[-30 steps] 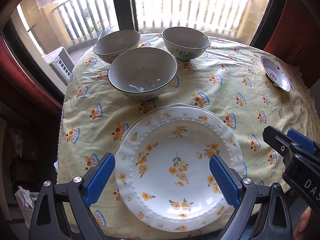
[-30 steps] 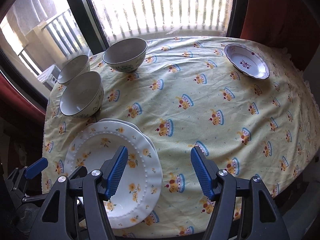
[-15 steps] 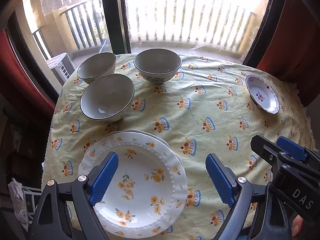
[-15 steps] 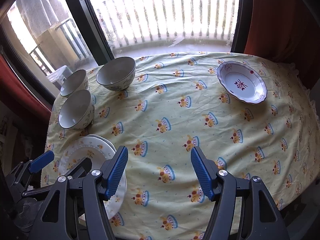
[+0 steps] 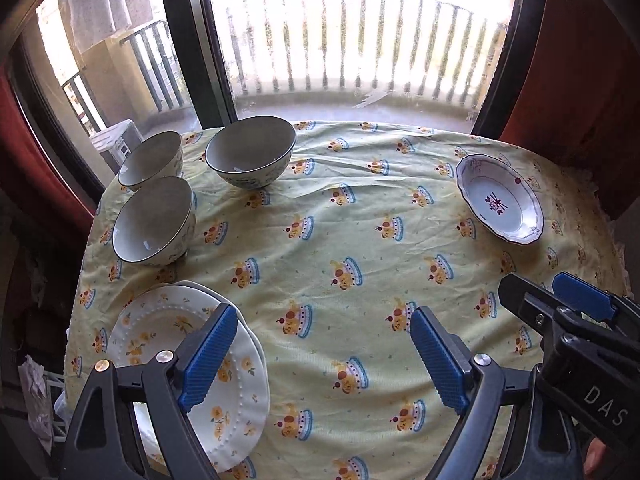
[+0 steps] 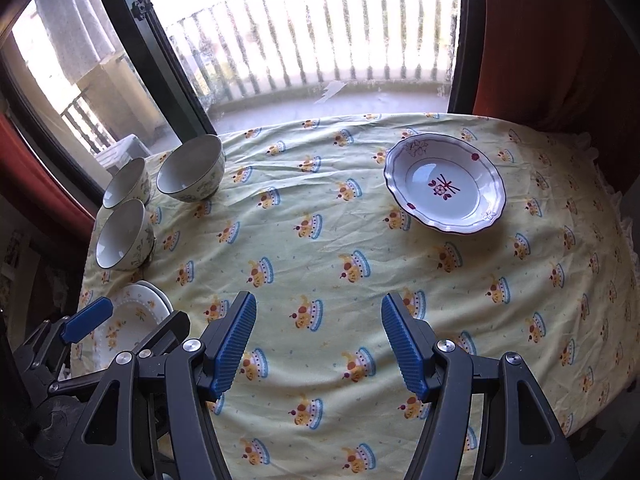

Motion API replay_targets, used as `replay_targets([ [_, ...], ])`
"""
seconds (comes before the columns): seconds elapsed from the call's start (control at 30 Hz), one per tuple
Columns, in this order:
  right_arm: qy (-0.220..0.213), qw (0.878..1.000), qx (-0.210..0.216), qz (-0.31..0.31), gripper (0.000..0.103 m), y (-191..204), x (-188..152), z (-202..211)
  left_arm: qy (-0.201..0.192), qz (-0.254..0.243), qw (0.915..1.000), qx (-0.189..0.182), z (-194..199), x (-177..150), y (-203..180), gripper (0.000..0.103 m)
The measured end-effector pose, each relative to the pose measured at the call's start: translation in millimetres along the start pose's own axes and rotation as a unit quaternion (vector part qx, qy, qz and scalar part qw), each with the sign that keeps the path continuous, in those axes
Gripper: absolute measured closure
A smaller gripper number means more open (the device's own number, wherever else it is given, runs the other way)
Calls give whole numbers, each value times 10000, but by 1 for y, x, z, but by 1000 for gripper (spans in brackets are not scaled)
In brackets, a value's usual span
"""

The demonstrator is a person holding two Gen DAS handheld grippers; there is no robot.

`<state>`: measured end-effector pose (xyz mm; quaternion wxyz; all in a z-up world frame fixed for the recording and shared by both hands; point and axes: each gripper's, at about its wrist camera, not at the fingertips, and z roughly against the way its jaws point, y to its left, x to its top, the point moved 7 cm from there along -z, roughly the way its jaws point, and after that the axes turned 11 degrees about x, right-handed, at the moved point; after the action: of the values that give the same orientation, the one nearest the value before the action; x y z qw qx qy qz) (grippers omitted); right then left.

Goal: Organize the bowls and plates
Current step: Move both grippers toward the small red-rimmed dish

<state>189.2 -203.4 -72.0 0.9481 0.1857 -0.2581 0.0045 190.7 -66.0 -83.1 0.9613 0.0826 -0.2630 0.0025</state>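
With both grippers' fingers spread and empty, left gripper just narrowed slightly, carry your right gripper to the red-patterned dish at the counter's far right, probably bound for the flowered plates near 3 bowls.

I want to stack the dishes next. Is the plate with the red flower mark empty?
Empty. The red-marked plate sits upright on the tablecloth, its white inside showing only the printed pattern.
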Motion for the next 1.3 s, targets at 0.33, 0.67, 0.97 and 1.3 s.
replay_targets([
  [0.33, 59, 9993, -251, 254, 33, -70, 30, 2, 112, 151, 9998, -108, -12, 18, -75, 24],
  [0.67, 92, 9999, -137, -49, 31, -137, 69, -13, 177, 121, 9998, 6, -35, 60, -135, 30],
  [0.97, -91, 9989, -369, -286, 31, -190, 107, -38, 169, -28, 9998, -58, -74, 95, -180, 33],
  [1.3, 77, 9968, -498, -625, 29, -246, 130, -80, 457, -98, 9987, -179, -124, 115, -222, 38],
])
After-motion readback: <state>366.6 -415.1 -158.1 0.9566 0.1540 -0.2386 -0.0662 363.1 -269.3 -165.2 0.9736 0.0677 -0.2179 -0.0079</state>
